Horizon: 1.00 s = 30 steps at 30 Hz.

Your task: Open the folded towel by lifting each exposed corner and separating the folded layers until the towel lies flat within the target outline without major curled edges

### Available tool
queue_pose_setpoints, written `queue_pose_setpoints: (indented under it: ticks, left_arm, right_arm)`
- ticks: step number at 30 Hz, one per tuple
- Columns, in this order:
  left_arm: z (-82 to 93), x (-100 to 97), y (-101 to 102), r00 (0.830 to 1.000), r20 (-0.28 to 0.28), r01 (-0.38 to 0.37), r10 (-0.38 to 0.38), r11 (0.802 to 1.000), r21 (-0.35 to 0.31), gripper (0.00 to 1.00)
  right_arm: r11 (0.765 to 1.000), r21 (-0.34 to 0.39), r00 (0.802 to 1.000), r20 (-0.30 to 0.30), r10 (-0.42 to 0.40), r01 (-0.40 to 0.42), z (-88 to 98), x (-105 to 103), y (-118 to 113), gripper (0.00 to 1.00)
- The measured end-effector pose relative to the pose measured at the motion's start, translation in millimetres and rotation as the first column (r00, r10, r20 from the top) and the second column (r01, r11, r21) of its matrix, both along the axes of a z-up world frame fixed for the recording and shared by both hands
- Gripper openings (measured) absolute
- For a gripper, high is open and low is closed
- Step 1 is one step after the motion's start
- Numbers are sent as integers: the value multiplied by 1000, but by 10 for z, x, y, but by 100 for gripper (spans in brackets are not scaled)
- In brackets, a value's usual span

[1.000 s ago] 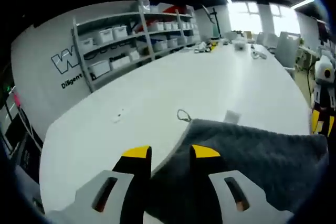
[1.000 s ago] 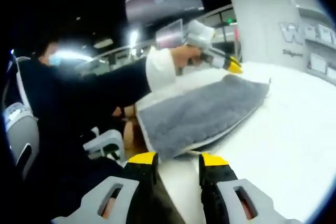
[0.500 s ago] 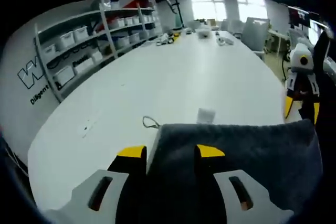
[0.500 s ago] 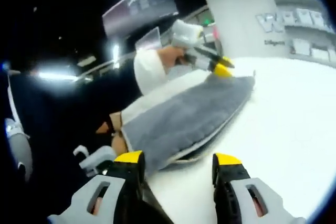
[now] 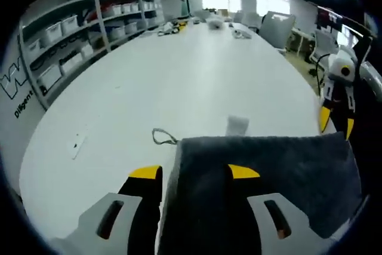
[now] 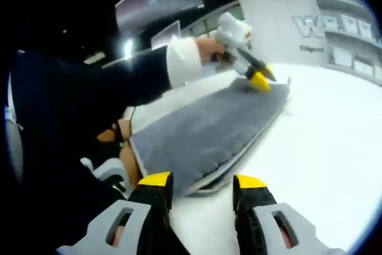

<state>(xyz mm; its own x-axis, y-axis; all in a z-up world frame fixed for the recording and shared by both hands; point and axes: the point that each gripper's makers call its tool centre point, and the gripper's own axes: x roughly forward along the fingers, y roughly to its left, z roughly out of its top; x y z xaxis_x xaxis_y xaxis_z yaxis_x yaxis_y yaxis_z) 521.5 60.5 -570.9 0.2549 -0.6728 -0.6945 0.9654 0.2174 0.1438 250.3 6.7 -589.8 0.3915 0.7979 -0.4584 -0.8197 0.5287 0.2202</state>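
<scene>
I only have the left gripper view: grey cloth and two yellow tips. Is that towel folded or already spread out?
Observer: Folded. In the right gripper view the towel shows stacked layers along its near edge, with a paler one underneath.
Operator: Where does my gripper sit on it?
Observer: The left gripper has its yellow tips down at the towel's far corner.
Operator: And the other one?
Observer: The right gripper is at the towel's near edge, jaws standing apart.
</scene>
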Motion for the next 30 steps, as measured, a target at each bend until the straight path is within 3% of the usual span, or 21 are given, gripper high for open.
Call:
queue_pose_setpoints:
  ticks: [2, 3, 7, 9, 19, 26, 30]
  left_arm:
    - [-23, -73, -42, 999, -50, 20, -20, 1000, -7, 41]
    - [-36, -87, -63, 997, -76, 23, -24, 1000, -14, 41]
    - [-118, -34, -66, 994, -97, 41, -40, 999, 6, 42]
    - [-153, -23, -72, 990, -135, 29, -29, 1000, -3, 43]
    - [-304, -82, -75, 971, -235, 43, -51, 998, -39, 40]
    - [-296, -99, -89, 969, -226, 73, -100, 990, -122, 40]
    - [-285, -89, -112, 966, -232, 70, -115, 979, -191, 39]
  right_arm:
    - [994, -101, 998, 47, 44, -39, -51, -24, -16, 41]
    - [993, -109, 997, 65, 45, -38, -27, -15, 15, 41]
    - [993, -107, 998, 23, 61, -58, -48, -19, 56, 37]
    - [992, -109, 998, 0, 57, -56, -109, 9, 63, 38]
    - [989, -48, 989, 40, 142, -140, -101, -10, 109, 33]
    - [983, -7, 982, 41, 186, -186, -105, -77, 155, 25]
    - [978, 30, 978, 12, 206, -206, -99, -82, 157, 21]
